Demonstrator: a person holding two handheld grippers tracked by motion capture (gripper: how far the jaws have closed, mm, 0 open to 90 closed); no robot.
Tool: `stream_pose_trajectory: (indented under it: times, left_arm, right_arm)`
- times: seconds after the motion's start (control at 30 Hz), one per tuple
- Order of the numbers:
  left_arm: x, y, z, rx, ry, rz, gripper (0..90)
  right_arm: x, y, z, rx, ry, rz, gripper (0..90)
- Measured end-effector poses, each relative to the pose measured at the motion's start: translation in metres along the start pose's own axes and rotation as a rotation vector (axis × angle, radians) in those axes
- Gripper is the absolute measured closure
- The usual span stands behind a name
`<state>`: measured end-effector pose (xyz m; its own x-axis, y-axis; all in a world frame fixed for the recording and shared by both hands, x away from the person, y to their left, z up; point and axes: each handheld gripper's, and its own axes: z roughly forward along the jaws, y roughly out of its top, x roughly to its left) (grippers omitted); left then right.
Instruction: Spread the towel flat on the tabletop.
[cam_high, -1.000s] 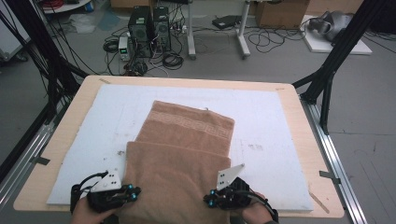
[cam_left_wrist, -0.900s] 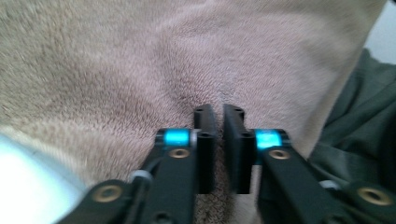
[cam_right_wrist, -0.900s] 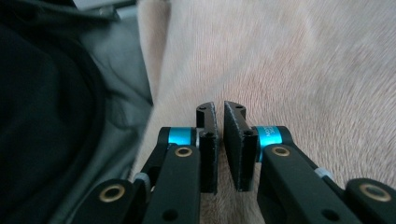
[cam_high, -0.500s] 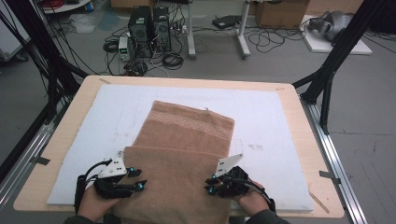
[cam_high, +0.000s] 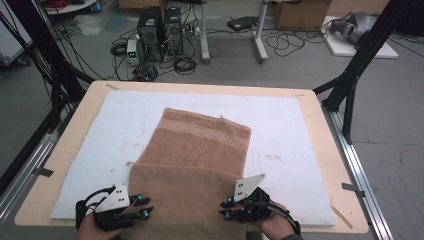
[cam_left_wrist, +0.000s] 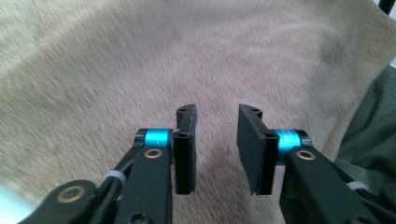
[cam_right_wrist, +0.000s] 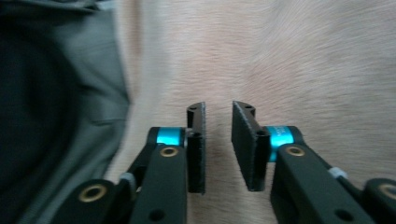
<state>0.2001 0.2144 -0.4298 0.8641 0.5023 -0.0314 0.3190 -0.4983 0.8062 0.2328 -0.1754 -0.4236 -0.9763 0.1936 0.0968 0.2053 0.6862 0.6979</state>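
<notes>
The towel (cam_high: 195, 170) lies folded on the worktop's white mat (cam_high: 295, 150). Both gripper views show parted, empty jaws that have just been opening over its nap: left gripper (cam_left_wrist: 215, 140), right gripper (cam_right_wrist: 218, 140). The high view shows them at its near corners.

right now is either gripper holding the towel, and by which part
Nothing is held. The left gripper and right gripper have just been opening; both stand open over the brown towel, nothing between the pads.
</notes>
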Motion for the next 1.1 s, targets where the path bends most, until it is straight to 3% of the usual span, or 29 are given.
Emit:
stream_pose_trajectory:
  times: [0.1, 0.17, 0.23, 0.27, 0.37, 0.6, 0.67, 0.73, 0.83, 0.9, 1.0, 1.03, 1.1]
  left_arm:
    - [0.012, 0.005, 0.009, 0.007, 0.023, -0.036, 59.7]
    - [0.017, 0.004, 0.018, 0.046, 0.020, -0.048, 56.4]
    - [0.018, 0.001, 0.026, 0.079, 0.023, -0.032, 57.0]
    - [0.017, -0.001, 0.026, 0.063, 0.038, -0.013, 60.1]
    - [0.015, -0.003, 0.023, 0.050, 0.018, -0.013, 81.7]
    - [-0.003, -0.011, 0.006, 0.032, -0.044, -0.004, 85.3]
    - [-0.007, -0.012, 0.000, 0.012, -0.035, 0.006, 83.1]
    - [-0.005, -0.009, 0.000, 0.013, -0.023, -0.008, 69.5]
    - [0.001, -0.006, 0.006, 0.028, -0.014, -0.017, 59.7]
    - [0.006, -0.006, 0.011, 0.053, -0.012, -0.023, 59.2]
    - [0.007, -0.009, 0.016, 0.051, -0.013, -0.023, 70.0]
    - [0.006, -0.009, 0.016, 0.046, -0.019, -0.024, 74.9]
    - [0.001, -0.010, 0.015, 0.041, -0.013, -0.009, 82.0]
  right_arm:
    - [-0.010, 0.003, -0.002, -0.002, -0.052, 0.009, 70.2]
    - [-0.016, 0.002, 0.001, 0.006, -0.047, 0.024, 70.2]
    - [-0.020, -0.002, 0.010, 0.028, -0.033, 0.035, 71.4]
    - [-0.020, -0.004, 0.014, 0.035, -0.037, 0.037, 73.3]
    - [-0.018, -0.008, 0.014, 0.005, -0.029, 0.048, 84.5]
    - [0.004, -0.008, 0.012, 0.019, 0.070, 0.010, 86.3]
    - [0.012, -0.007, 0.005, -0.011, 0.065, -0.004, 84.2]
    - [0.015, -0.005, -0.002, -0.029, 0.032, -0.008, 76.2]
    - [0.007, -0.004, -0.006, -0.018, -0.031, 0.002, 68.7]
    - [0.001, -0.006, -0.004, -0.007, -0.035, 0.021, 68.3]
    - [-0.002, -0.010, 0.007, 0.045, -0.022, 0.025, 72.1]
    - [-0.001, -0.012, 0.009, 0.032, -0.030, 0.026, 76.0]
    - [-0.001, -0.013, 0.009, 0.022, 0.010, 0.034, 85.7]
